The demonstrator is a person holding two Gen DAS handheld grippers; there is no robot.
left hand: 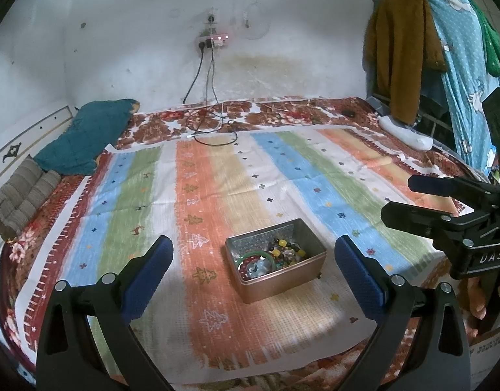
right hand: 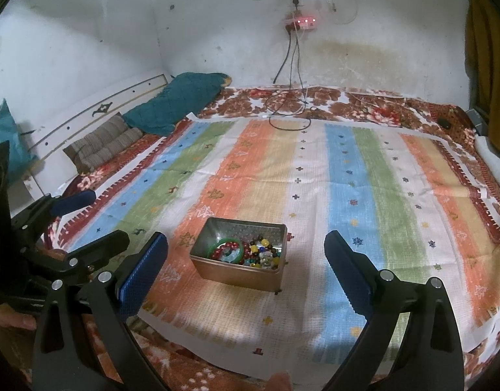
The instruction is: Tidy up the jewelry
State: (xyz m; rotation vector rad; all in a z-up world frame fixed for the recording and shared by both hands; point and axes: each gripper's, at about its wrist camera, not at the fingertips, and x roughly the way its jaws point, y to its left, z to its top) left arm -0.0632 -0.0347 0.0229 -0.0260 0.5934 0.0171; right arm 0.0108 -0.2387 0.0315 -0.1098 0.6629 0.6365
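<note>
Bed: striped cloth [left hand: 217,176] spread flat.
Tin [left hand: 302,270]: on the cloth, before you.
Jewelry [left hand: 276,255]: all heaped inside; fits unsorted or gathered.
Left gripper [left hand: 253,277]: fingers apart, empty.
Right gripper [right hand: 246,270]: fingers apart, empty.

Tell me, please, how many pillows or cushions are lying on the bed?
2: a teal quilted pillow at the far left corner against the wall, and a brown striped cushion just in front of it by the headboard. Others may lie out of view.
</note>
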